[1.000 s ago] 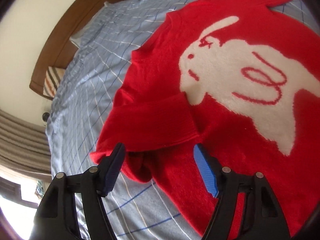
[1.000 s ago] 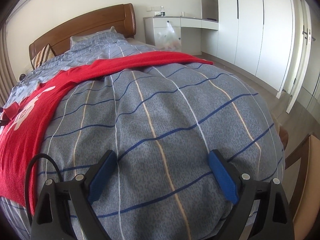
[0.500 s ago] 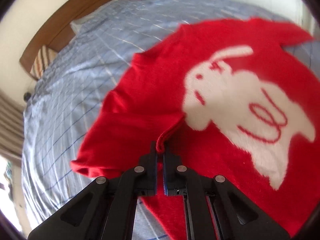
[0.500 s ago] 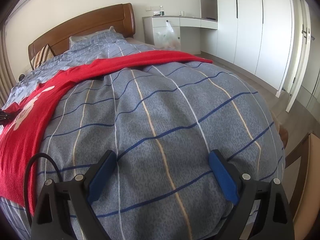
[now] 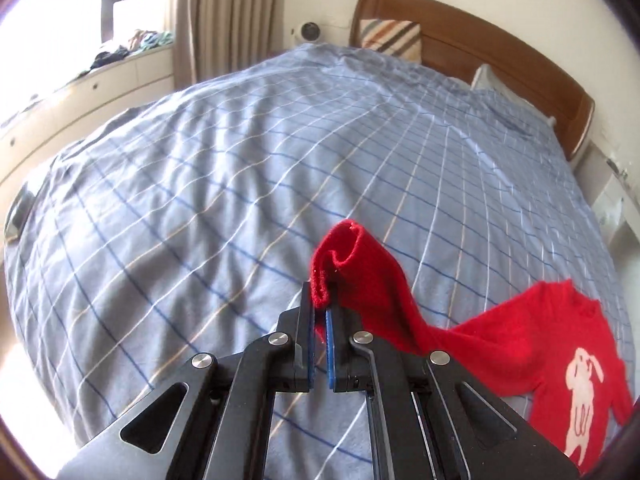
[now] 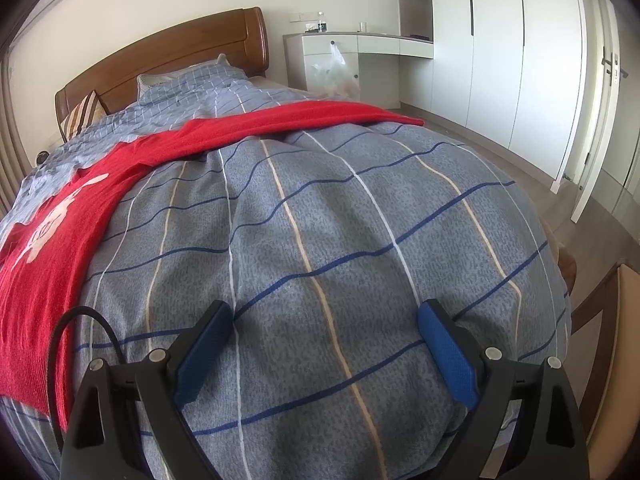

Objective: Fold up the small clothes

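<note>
1. The left tool (image 5: pixel 319 314) is pinching a cuff of the red sweater (image 5: pixel 516 350), holding that sleeve lifted above the bed (image 5: pixel 208 184).
2. The sweater's body, with its white rabbit design, is lying flat on the checked duvet.
3. The right tool (image 6: pixel 322 354) is hovering over the bare duvet beside the sweater, fingers (image 6: pixel 448 360) spread wide apart and gripping nothing.

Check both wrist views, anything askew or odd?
Nothing damaged. The red sweater lies flat on the bed except one sleeve cuff, bunched and lifted in the shut left gripper.
</note>
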`<state>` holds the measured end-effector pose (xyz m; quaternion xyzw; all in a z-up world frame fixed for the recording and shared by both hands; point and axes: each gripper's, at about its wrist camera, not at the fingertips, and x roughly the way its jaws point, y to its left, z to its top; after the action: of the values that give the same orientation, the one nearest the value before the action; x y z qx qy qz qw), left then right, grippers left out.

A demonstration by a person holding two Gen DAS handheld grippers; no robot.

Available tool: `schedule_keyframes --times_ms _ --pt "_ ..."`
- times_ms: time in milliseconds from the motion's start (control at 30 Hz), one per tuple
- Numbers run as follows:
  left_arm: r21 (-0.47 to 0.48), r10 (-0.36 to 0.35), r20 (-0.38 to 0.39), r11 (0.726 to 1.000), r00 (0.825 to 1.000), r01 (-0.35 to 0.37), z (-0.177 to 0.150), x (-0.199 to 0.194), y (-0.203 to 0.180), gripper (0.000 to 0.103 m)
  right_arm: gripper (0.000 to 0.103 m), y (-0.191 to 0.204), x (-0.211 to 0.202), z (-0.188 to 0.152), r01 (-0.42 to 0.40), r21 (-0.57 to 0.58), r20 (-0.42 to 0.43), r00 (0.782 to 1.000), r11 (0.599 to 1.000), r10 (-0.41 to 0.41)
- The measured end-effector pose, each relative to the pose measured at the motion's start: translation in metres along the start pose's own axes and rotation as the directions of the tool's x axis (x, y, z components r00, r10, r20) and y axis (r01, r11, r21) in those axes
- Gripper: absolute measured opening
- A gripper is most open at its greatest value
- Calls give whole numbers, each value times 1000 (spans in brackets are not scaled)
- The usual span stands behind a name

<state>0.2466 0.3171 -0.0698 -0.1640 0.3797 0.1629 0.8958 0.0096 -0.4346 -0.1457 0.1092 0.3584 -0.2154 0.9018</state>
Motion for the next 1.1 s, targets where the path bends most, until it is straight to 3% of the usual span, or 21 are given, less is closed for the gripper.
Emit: schedule_keyframes --times_ms 167,267,333,400,467,533,633,733,767,800,833,867,900,933,1000,1033,1100 --pt "-119 -12 -50 993 999 6 -40 8 50 2 94 3 1 0 14 -10 -2 1000 1000 -14" --pt "-171 -129 -46 978 991 119 -61 5 68 3 95 4 1 0 18 -13 -3 1000 1000 -18" --pt "-159 -129 -53 980 990 119 -74 -1 75 8 95 3 2 -1 16 -12 -2 1000 1000 -16" --pt "-192 -113 -39 976 993 103 -84 -9 90 21 94 4 2 -1 18 -15 -2 1000 1000 -18" --pt "-254 -137 -18 959 990 127 -90 -19 109 49 95 3 2 0 18 -17 -5 1000 1000 -18" --pt "-271 -156 4 951 988 151 -90 -26 121 52 95 4 2 0 20 -19 -6 1000 1000 -20" --pt "-253 -233 -43 943 972 215 -79 -16 120 52 95 5 2 0 28 -24 -7 1000 999 -28" --pt "-236 -320 -113 928 941 287 -63 6 99 53 96 8 3 0 41 -30 -7 999 999 -41" --pt "-233 -335 -155 927 929 295 -59 17 90 59 96 9 2 0 46 -32 -8 999 998 -46" --pt "-236 -331 -197 930 923 283 -55 30 82 59 96 10 3 0 49 -34 -9 999 998 -50" --pt "-236 -296 -215 941 931 244 -52 39 75 53 96 10 3 0 52 -35 -9 999 998 -53" --pt "-234 -276 -204 945 939 227 -49 43 68 33 96 10 3 0 54 -36 -9 998 998 -55" --pt "-226 -297 -178 940 938 254 -47 41 61 20 96 11 3 0 56 -37 -10 998 998 -57" --pt "-197 -348 -152 928 925 317 -46 35 51 8 96 11 3 0 58 -39 -12 998 998 -58" --pt "-15 -398 -104 917 911 399 -52 6 24 7 96 11 2 1 57 -42 -17 998 997 -58" --pt "128 -387 -94 909 917 396 -61 -11 8 7 96 11 2 1 56 -42 -19 998 998 -57" --pt "398 -351 -109 842 930 364 -91 -40 -20 9 96 11 2 1 56 -44 -19 998 997 -57"
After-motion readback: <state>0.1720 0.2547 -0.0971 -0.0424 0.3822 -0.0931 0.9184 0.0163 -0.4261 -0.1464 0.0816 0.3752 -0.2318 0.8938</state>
